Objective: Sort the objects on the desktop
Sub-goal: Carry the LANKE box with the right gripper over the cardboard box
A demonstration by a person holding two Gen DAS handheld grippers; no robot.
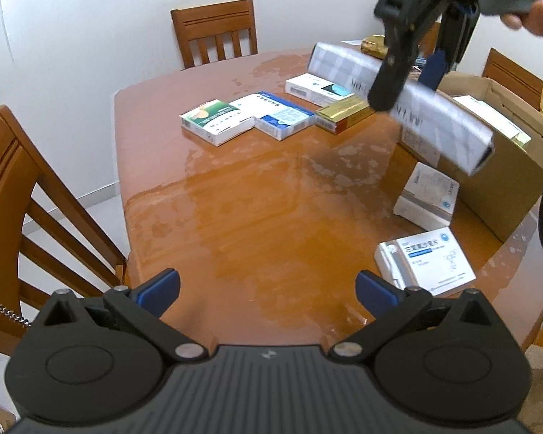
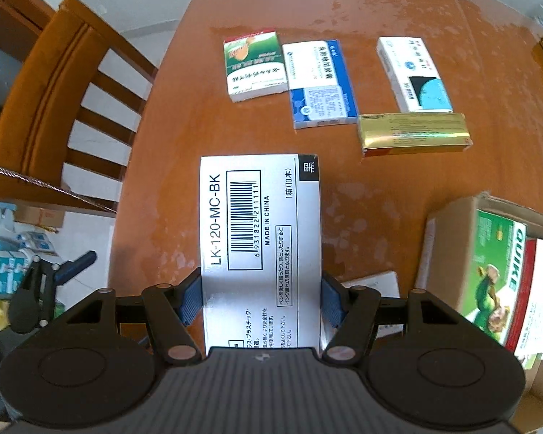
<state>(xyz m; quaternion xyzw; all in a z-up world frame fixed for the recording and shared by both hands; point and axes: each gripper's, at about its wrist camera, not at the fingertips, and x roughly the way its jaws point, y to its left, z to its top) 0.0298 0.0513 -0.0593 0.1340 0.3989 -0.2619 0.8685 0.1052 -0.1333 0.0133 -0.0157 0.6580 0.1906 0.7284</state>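
Observation:
My right gripper is shut on a long white pen box with a barcode, held in the air over the wooden table. In the left wrist view the same right gripper clamps that pen box above the cardboard carton. My left gripper hangs open over bare table with nothing between its blue pads. On the table lie a green-and-white box, a blue-and-white box, a white box with a blue circle and a gold box.
The carton at the right holds a green "QUIKE" box. Two white medicine boxes lie near the carton. Wooden chairs stand at the far and left sides. A hand grips the right gripper's handle.

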